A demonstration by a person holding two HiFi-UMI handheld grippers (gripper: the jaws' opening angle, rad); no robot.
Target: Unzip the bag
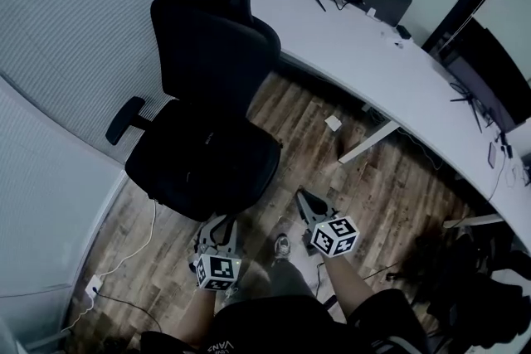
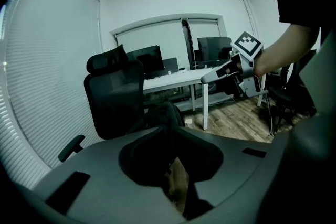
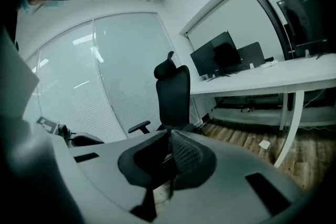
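You are holding the left gripper [image 1: 217,223] and the right gripper [image 1: 305,198] side by side on bent forearms, both pointing slightly downward at the black office chair [image 1: 211,87]. The left jaws are standing a narrow slit apart around nothing, and the right's ribbed jaws are pressing together, empty. The bag [image 1: 206,155], a dark soft lump, is lying untouched on the padded seat, which is standing on the wood-plank floor [image 1: 390,186] beside a long, smooth white desk [image 1: 373,54].
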